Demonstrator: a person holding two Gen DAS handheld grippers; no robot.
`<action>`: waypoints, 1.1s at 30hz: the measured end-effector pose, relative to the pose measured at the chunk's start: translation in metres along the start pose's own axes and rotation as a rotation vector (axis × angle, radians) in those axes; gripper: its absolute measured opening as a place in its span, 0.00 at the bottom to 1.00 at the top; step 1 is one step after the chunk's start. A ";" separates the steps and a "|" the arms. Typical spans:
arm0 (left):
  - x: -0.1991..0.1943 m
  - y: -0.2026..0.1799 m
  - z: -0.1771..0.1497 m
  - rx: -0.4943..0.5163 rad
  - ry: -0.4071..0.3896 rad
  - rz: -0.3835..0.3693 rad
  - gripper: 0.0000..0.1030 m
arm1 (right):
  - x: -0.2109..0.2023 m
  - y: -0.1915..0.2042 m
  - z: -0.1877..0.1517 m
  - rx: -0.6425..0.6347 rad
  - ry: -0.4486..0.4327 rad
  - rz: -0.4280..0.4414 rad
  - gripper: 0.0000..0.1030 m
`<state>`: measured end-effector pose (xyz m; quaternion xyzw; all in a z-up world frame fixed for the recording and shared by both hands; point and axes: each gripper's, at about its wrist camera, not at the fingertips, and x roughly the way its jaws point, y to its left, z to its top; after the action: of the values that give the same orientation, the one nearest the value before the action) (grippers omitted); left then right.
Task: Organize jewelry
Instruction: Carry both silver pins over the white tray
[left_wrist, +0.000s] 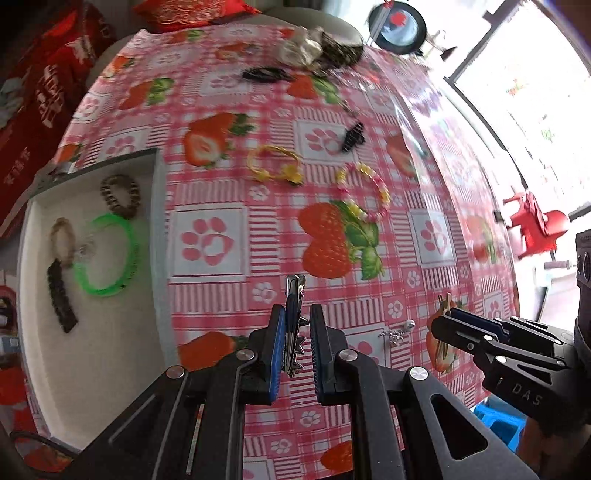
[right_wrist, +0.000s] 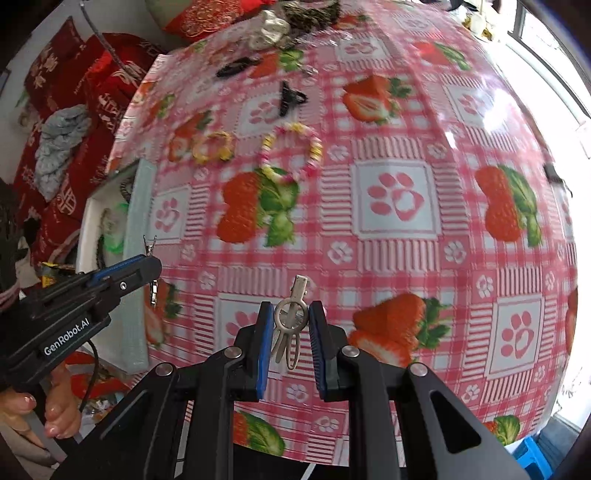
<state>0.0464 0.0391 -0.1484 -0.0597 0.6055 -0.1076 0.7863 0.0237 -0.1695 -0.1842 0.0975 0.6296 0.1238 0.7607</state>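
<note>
Both tools were busy over the strawberry-print tabletop (left_wrist: 221, 206). Left tool (left_wrist: 297, 325) had its blue pads clamped on a dark toothed hair clip (left_wrist: 293, 321) standing upright between them, just right of the white tray (left_wrist: 92, 350). Right tool (right_wrist: 290, 321) pinched a silver metal hair clip (right_wrist: 290, 317), its ring loop squeezed between the pads. Inside the tray lay a green bangle (left_wrist: 107, 254), a brown spiral hair tie (left_wrist: 121, 195), a beige band (left_wrist: 62, 240) and a dark barrette (left_wrist: 62, 299). Out on the tabletop, well apart from the tray, sat a yellow bracelet (left_wrist: 275, 164), a pink-and-yellow beaded bracelet (left_wrist: 365, 192) beside it, and a small silver chain (left_wrist: 397, 334) near the right tool
</note>
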 end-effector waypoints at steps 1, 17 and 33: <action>-0.002 0.003 -0.001 -0.012 -0.009 0.003 0.19 | -0.001 0.007 0.004 -0.014 -0.002 0.009 0.20; -0.037 0.107 -0.040 -0.255 -0.087 0.117 0.19 | 0.015 0.132 0.048 -0.277 0.006 0.135 0.20; -0.013 0.199 -0.073 -0.432 -0.059 0.215 0.19 | 0.081 0.239 0.078 -0.443 0.076 0.176 0.20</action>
<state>-0.0076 0.2376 -0.2001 -0.1650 0.5939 0.1107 0.7796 0.0987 0.0839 -0.1728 -0.0221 0.6044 0.3286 0.7254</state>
